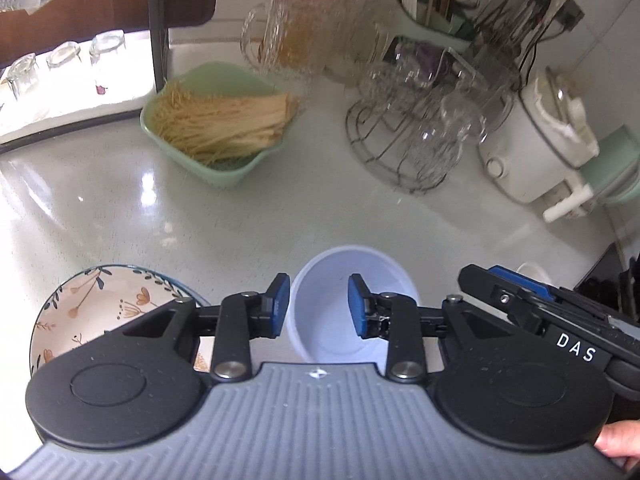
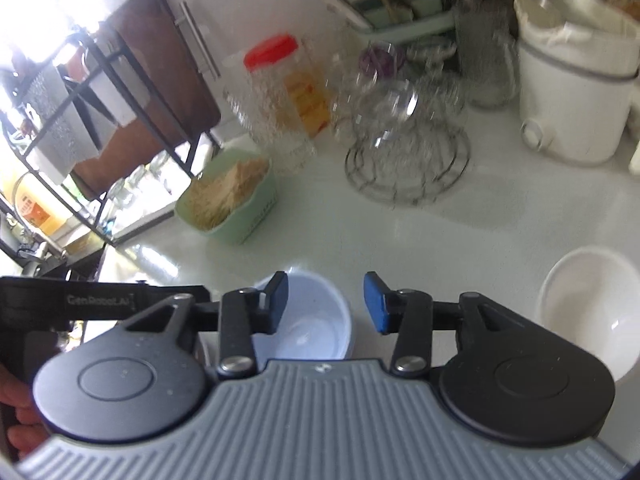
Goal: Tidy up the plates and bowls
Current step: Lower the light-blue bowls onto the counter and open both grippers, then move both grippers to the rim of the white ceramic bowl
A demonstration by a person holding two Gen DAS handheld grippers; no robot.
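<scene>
A pale blue bowl (image 1: 332,280) stands on the white counter close in front of both grippers. My left gripper (image 1: 318,306) is open and straddles the bowl's left rim, one blue pad outside and one inside, neither pressing on it. My right gripper (image 2: 326,304) is open too, astride the right rim of the same bowl (image 2: 312,320). Partly under the left gripper's body at the lower left lies a floral plate (image 1: 92,304). An empty white bowl (image 2: 588,312) sits to the right. In the left wrist view the right gripper's body (image 1: 532,304) shows at the right edge.
Behind the bowl are a green dish of dry noodles (image 1: 216,128), a red-lidded glass jar (image 1: 300,28), a wire rack of glasses (image 1: 412,132) and a white cooker (image 1: 536,140). Upturned glasses (image 1: 64,60) stand on a tray at the far left. A black metal shelf (image 2: 80,92) rises on the left.
</scene>
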